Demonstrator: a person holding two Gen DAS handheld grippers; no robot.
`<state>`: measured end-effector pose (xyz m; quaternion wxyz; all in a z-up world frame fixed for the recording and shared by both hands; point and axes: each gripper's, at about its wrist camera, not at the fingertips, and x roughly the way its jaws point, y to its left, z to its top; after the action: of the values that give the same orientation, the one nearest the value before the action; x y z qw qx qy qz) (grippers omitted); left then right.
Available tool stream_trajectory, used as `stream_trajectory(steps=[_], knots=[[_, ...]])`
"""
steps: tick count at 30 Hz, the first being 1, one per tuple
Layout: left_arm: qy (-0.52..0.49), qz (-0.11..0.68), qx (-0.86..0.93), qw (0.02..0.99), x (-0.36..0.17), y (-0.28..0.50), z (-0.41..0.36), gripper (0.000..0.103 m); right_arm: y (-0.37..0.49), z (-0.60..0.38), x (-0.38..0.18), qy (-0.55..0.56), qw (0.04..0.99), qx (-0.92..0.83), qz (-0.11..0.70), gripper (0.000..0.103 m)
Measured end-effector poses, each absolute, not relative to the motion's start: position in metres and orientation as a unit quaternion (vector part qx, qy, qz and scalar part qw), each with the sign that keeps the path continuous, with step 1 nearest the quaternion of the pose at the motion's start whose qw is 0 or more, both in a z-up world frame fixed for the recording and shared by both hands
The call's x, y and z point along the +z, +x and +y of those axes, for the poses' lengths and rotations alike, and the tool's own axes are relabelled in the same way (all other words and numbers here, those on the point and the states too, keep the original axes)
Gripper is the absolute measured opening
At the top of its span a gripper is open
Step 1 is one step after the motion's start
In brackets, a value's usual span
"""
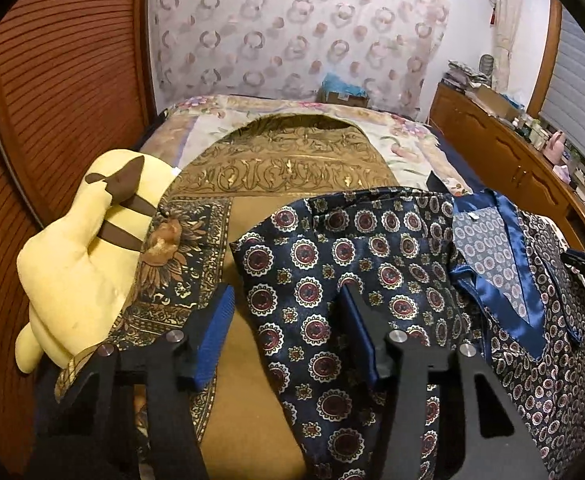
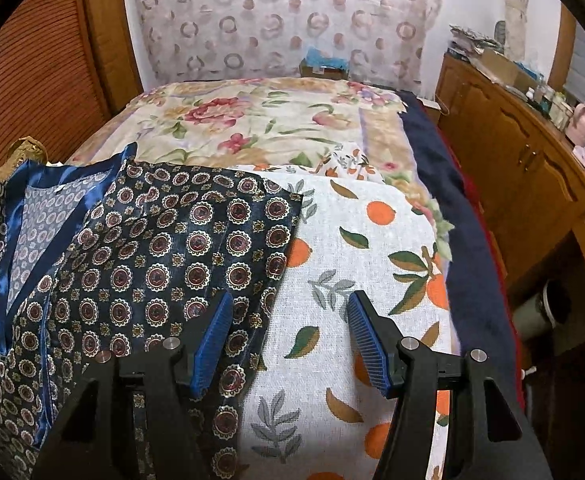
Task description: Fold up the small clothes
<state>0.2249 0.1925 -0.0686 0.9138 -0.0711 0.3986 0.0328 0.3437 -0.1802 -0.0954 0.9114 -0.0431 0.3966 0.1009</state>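
Note:
A navy shirt with a red-and-white medallion print [image 1: 316, 280] lies spread on the bed, its blue satin collar [image 1: 496, 268] to the right. My left gripper [image 1: 288, 334] hovers open over the shirt's left sleeve. The sleeve's edge runs between its fingers and neither blue pad [image 1: 216, 332] presses the fabric. In the right wrist view the same shirt [image 2: 172, 248] fills the left side, with its collar [image 2: 32, 216] at the far left. My right gripper [image 2: 292, 340] stands open over the right sleeve's edge, mostly above the orange-print cloth [image 2: 356, 248].
A yellow plush toy [image 1: 80, 256] sits at the bed's left edge on a gold-brown patterned cloth [image 1: 284, 160]. A floral bedspread [image 2: 272, 120] covers the far end. A wooden cabinet [image 2: 512, 168] with clutter runs along the right, and a louvred wooden door [image 1: 52, 80] stands on the left.

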Motion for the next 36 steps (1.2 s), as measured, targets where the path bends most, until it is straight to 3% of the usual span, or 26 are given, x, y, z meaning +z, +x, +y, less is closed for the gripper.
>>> stream_trajectory(steps=[8, 9, 10, 13, 20, 23, 25, 28, 36], knots=[[-0.063, 0.406, 0.027, 0.911, -0.072, 0.230, 0.189, 0.056, 0.340, -0.183, -0.103, -0.046, 0.919, 0.101, 0.379, 0.062], [-0.065, 0.403, 0.023, 0.912, -0.072, 0.231, 0.189, 0.053, 0.339, -0.184, -0.103, -0.046, 0.919, 0.102, 0.378, 0.062], [-0.068, 0.399, 0.015, 0.914, -0.071, 0.230, 0.189, 0.037, 0.338, -0.184, -0.103, -0.047, 0.919, 0.102, 0.378, 0.062], [-0.056, 0.398, 0.013, 0.916, -0.069, 0.232, 0.187, 0.012, 0.339, -0.184, -0.103, -0.047, 0.918, 0.103, 0.379, 0.062], [-0.038, 0.395, 0.011, 0.918, -0.066, 0.234, 0.182, 0.008, 0.355, -0.178, -0.098, -0.053, 0.911, 0.116, 0.392, 0.059], [-0.043, 0.390, 0.010, 0.920, -0.065, 0.231, 0.186, 0.005, 0.356, -0.176, -0.097, -0.057, 0.910, 0.124, 0.392, 0.048], [-0.043, 0.377, 0.010, 0.925, -0.060, 0.226, 0.185, 0.004, 0.354, -0.173, -0.096, -0.064, 0.909, 0.131, 0.391, 0.026], [-0.050, 0.358, -0.004, 0.932, -0.049, 0.218, 0.180, 0.003, 0.349, -0.169, -0.096, -0.076, 0.906, 0.146, 0.391, 0.006], [-0.055, 0.325, -0.054, 0.943, -0.027, 0.185, 0.156, 0.003, 0.313, -0.167, -0.070, -0.070, 0.919, 0.171, 0.349, 0.002]])
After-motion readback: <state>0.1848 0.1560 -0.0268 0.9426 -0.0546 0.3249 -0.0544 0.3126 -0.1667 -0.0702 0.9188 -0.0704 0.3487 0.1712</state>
